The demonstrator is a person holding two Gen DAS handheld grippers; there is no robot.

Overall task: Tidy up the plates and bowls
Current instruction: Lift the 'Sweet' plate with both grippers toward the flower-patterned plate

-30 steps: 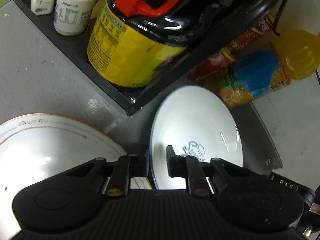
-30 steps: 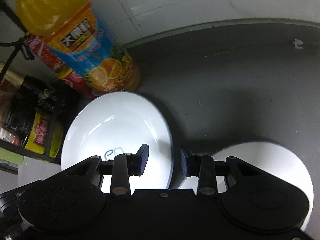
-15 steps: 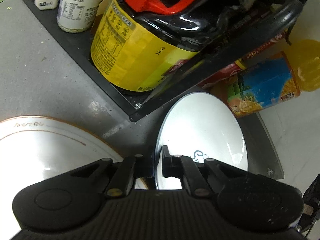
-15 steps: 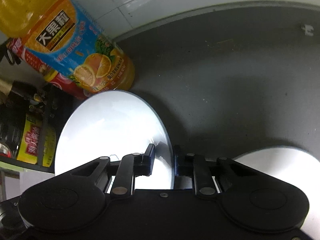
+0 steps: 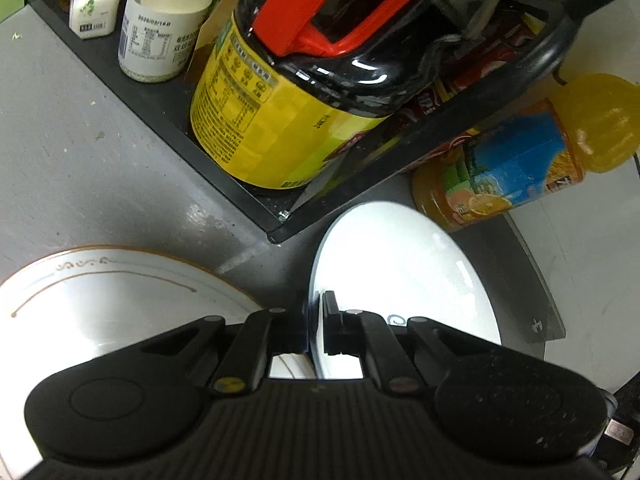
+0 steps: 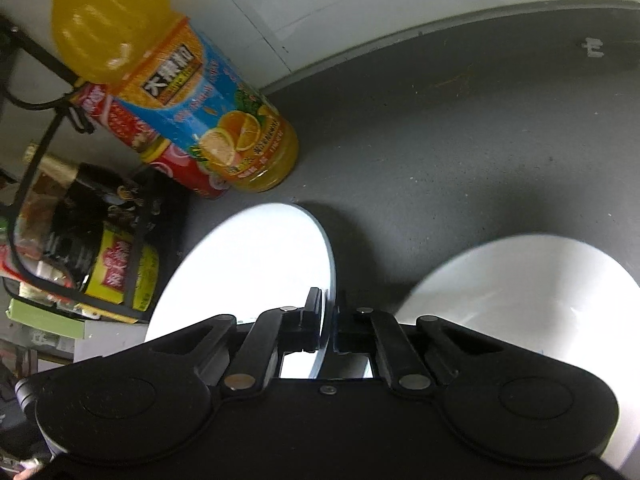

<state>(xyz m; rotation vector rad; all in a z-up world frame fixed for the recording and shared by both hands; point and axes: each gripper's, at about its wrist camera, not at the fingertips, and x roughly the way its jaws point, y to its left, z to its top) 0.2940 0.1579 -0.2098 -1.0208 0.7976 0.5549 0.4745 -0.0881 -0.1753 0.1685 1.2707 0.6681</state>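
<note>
The white plate (image 5: 404,280), at lower centre of both views, is pinched at opposite rims by the left hand-held gripper (image 5: 316,328) and the right hand-held gripper (image 6: 329,322). It probably is stiff, glossy, slippery and fragile; the thin rim seems the proper hold.

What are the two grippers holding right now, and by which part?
Both are clamped on the same white plate: the left gripper pinches its left rim, the right gripper pinches its right rim.
</note>
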